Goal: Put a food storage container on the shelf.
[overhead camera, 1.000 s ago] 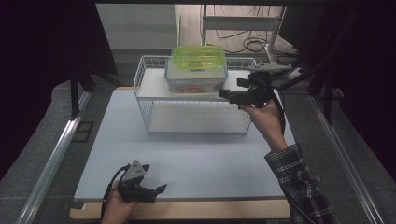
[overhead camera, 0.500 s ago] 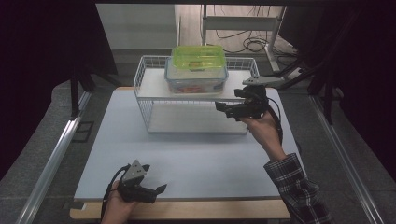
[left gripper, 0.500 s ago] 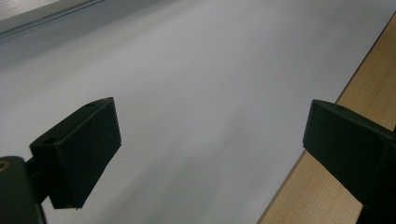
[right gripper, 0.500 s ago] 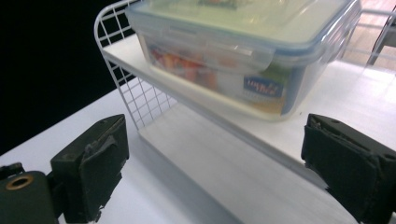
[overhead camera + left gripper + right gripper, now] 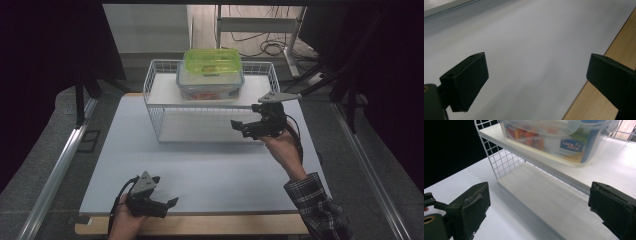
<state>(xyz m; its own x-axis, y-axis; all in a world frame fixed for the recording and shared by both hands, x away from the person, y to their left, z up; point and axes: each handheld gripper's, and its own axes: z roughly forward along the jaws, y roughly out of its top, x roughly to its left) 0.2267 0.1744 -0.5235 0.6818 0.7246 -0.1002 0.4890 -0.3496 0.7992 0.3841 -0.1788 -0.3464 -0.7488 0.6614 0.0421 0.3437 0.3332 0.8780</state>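
Lower now and drawn back from the container, the right gripper hangs in front of the wire rack – its jaws have just been opening and stand wide apart with nothing between them. Beyond them, in the right gripper view, sits the clear food container on the rack's upper shelf, its green lid on – well apart from the pads. Near the table's front edge the left gripper rests over the white mat, jaws spread wide and gripping nothing.
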